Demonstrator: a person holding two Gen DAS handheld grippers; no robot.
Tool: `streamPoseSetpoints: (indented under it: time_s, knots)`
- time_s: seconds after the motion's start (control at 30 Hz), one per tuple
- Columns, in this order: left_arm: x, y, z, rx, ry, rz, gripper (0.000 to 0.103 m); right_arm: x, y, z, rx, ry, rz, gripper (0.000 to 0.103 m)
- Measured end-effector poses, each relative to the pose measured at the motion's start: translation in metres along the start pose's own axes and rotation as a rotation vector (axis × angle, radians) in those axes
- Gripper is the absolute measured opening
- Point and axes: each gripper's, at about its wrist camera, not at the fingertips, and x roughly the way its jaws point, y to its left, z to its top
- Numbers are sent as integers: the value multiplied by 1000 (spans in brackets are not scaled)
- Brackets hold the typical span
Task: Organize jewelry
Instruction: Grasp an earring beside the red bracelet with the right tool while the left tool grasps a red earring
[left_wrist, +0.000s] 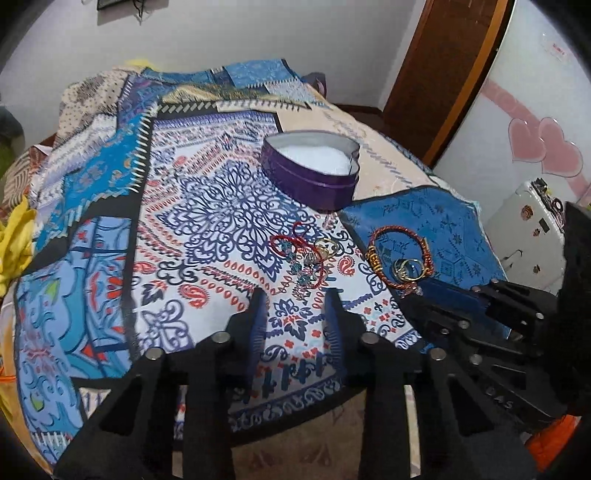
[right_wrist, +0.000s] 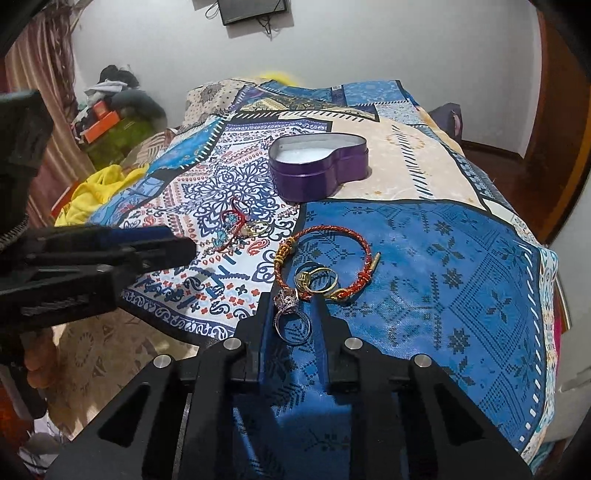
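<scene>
Pinch on ring pending. Right gripper (right_wrist: 291, 297) narrowed to a slim gap, nothing clamped by the look. Ring (right_wrist: 291, 319) flat on cloth (right_wrist: 443, 266) between jaws, crown toward tips, crown touching one jaw, band apart from the other.

To do well: keep tips low on cloth, close squarely across band, lift straight; steer clear of braided bracelet (right_wrist: 325, 236) just beyond tips, gold rings (right_wrist: 317, 280) inside its loop.

Left gripper (left_wrist: 295, 295) also narrow, empty, tips just short of beaded tangle (left_wrist: 303, 258).

Tin (right_wrist: 317, 173) lidless, well beyond both.
</scene>
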Motion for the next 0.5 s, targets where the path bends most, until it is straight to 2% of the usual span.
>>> streamPoseSetpoints:
  time_s: [0.1,0.17,0.5]
  knots:
    - [5,0,3,-4,7,-15,28,-3,-2,1,11,-12,-2,18]
    - [8,-1,6,1,12,-18,25,-6,-3,2,17,-18,5,11]
    - [10,2,13,-13,20,-12,21,-8,-8,5,33,-41,7,11]
